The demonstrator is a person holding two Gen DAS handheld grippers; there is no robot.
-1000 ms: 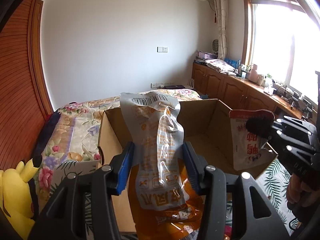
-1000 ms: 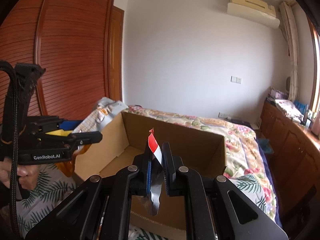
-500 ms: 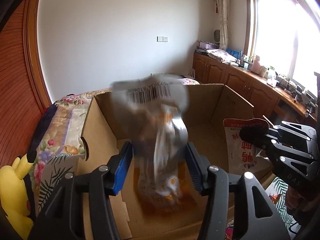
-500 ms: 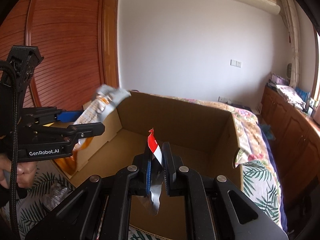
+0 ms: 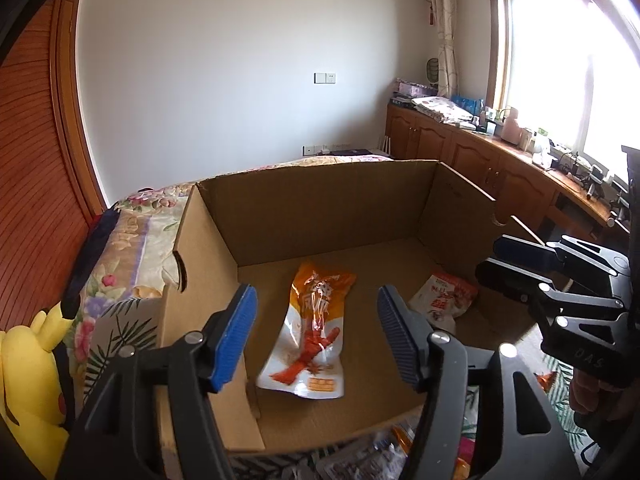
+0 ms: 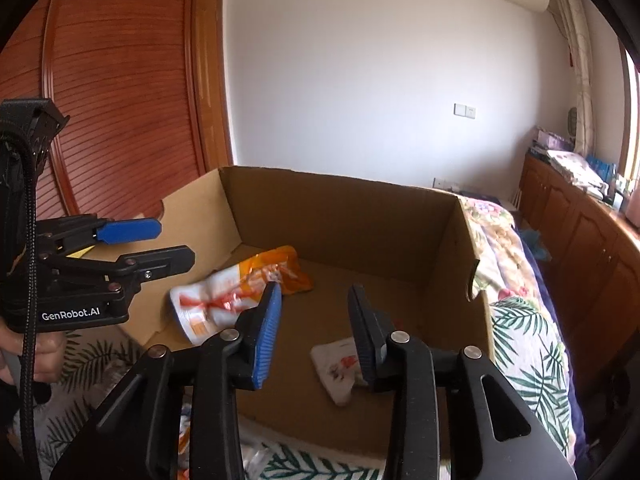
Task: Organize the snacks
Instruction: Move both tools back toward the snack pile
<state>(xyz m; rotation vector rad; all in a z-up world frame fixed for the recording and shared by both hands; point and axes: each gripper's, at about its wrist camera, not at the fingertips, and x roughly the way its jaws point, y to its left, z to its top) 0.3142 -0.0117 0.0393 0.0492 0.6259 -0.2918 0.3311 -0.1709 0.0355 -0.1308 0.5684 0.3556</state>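
The open brown cardboard box (image 5: 332,204) sits on a bed with a floral and leaf-print cover (image 6: 520,344), and both snack packets now lie loose on its floor. A second ago the left gripper (image 5: 316,334), black with blue ribbed pads, was clamped on the orange and white snack packet (image 5: 314,332) and held it upright over the near edge of the box; now that packet lies flat on the cardboard floor near the left wall, its orange end pointing to the far side, and the jaws are opening with nothing between the pads. The right gripper (image 6: 314,326) had its pads pinched tight on the top edge of the small white and red snack packet (image 6: 340,364); that packet now rests crumpled on the box floor at the near right, below and beyond the fingertips, and these jaws are opening too, empty. In the left wrist view the white and red packet (image 5: 442,300) lies right of the orange one, apart from it, close to the right wall. Both grippers hang over the near edge of the box, pointing down into it. A yellow plush toy (image 5: 32,364) sits at the left, outside the box, and more packets (image 5: 372,456) lie on the cover just in front of the near wall
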